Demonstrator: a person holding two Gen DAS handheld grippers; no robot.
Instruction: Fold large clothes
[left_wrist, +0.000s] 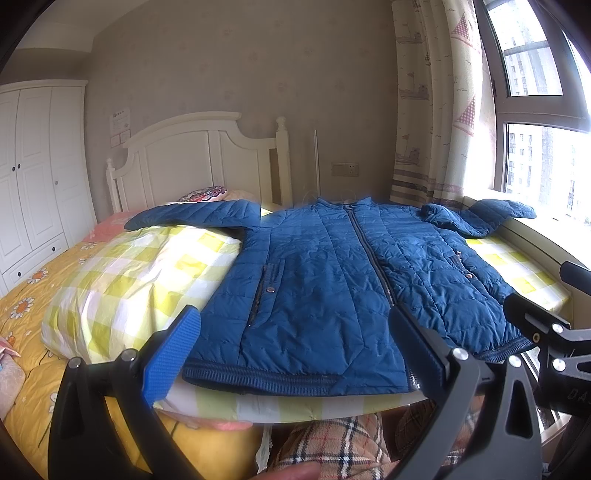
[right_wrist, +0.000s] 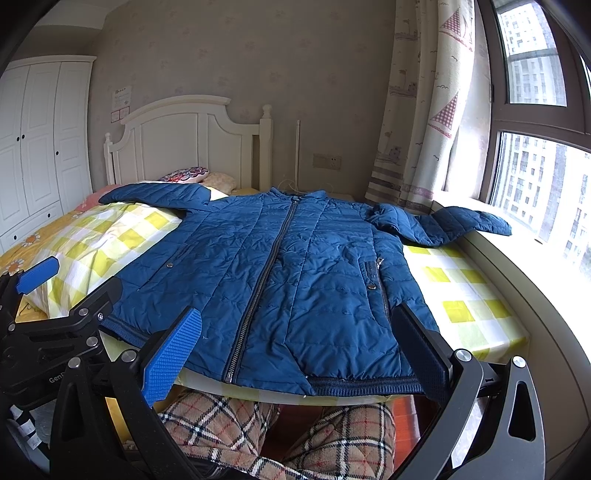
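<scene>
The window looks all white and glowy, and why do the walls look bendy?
Left wrist view: daylight overexposes the window, washing out the sill. Right wrist view: the window is bright too, but buildings outside still show. Both views: the fisheye lens curves straight lines near the edges and darkens the corners; the jacket in the middle stays fairly sharp.

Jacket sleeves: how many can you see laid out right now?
2. One sleeve stretches left across the checked quilt toward the headboard; the other sleeve reaches right onto the window sill. Both grippers hover open, clear of the jacket.

Blue quilted jacket (right_wrist: 295, 266) on yellow-checked quilt (right_wrist: 461, 295)
</scene>
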